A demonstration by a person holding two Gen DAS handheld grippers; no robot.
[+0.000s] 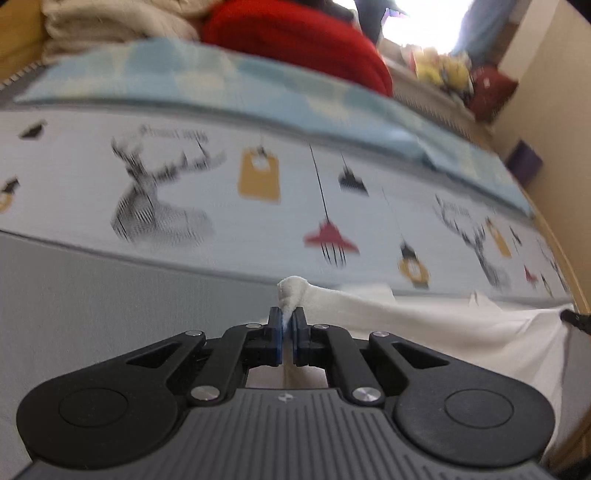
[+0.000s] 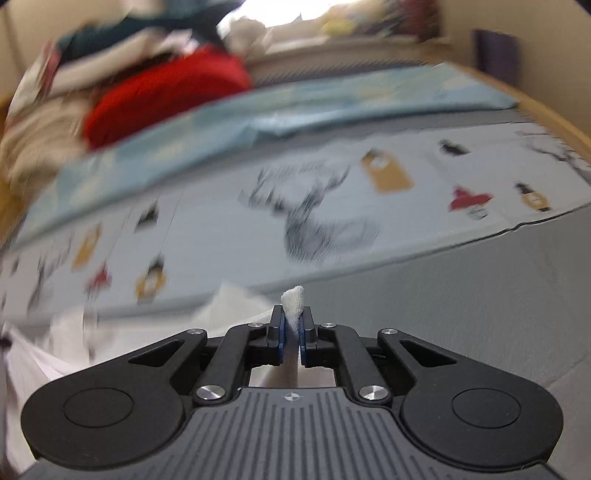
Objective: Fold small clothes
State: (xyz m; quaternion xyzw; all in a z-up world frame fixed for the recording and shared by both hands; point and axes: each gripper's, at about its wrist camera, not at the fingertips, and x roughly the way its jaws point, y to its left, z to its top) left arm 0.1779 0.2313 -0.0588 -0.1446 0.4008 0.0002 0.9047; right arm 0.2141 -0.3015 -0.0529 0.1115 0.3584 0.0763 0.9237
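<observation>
My left gripper (image 1: 287, 318) is shut on a bunched edge of a white garment (image 1: 424, 325), which stretches to the right across the bed. My right gripper (image 2: 293, 319) is shut on another edge of the same white garment (image 2: 122, 332), which trails to the left. A tuft of white cloth pokes out above each pair of blue pads. The tip of the other gripper (image 1: 576, 320) shows at the right edge of the left wrist view. Both grippers hold the cloth just above the grey sheet (image 1: 110, 295).
The bed has a grey sheet and a white cover printed with deer and lamps (image 1: 258, 192). A light blue blanket (image 1: 258, 92), a red cushion (image 1: 306, 44) and folded beige bedding (image 1: 110, 26) lie at the back. A wooden bed frame (image 1: 554, 229) runs along the right.
</observation>
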